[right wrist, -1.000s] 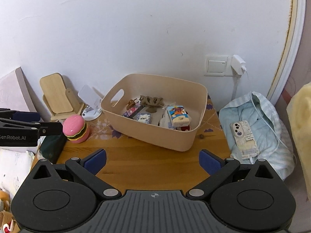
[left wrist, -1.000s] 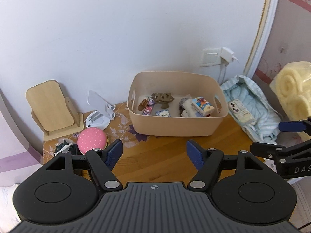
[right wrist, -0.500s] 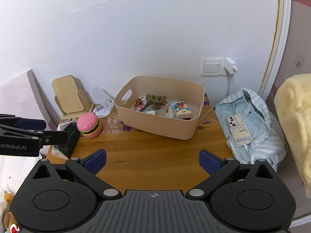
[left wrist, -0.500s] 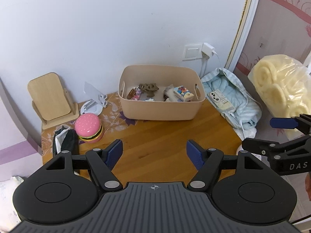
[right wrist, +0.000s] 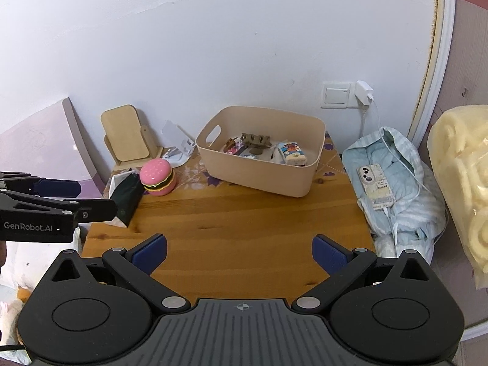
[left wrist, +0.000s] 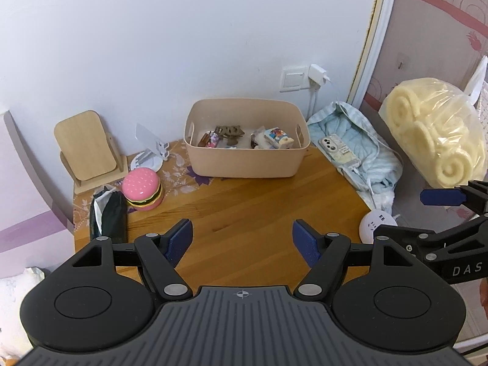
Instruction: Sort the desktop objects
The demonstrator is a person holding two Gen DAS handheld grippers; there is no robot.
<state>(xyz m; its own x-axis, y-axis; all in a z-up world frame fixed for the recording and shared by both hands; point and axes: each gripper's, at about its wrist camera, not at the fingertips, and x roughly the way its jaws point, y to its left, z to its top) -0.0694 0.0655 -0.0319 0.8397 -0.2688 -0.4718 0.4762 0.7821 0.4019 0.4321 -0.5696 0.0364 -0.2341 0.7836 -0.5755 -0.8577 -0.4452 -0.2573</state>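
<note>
Desktop objects are mostly gathered already, as far as I can judge. Reading from the left: a wooden stand (left wrist: 84,146) leans at the wall, a dark pouch (left wrist: 108,213) lies at the table's left edge, and a pink burger toy (left wrist: 142,189) sits just beside it, with a white phone holder (left wrist: 150,152) behind. These four are still out on the wooden table (left wrist: 244,207), so I take them as what is left, unless they are meant to stay. At the middle back the beige bin (left wrist: 244,164) holds a small pile: a brown clip, some wrappers, a printed little carton. To the right, off the table's edge, a phone (left wrist: 338,151) lies on a blue bundle of cloth (left wrist: 360,152), and a bagged yellow foam roll (left wrist: 433,134) fills the far right.

My left gripper (left wrist: 242,239) has its tongs spread wide, with nothing between them; my right gripper (right wrist: 239,251) is likewise spread and empty. Each hangs over the table's near edge, well apart from every object.

Compared with a second ago, both cameras have pulled back from the bin: it looks smaller now, more of the table and room shows, and the jaws have kept the same spread.
</note>
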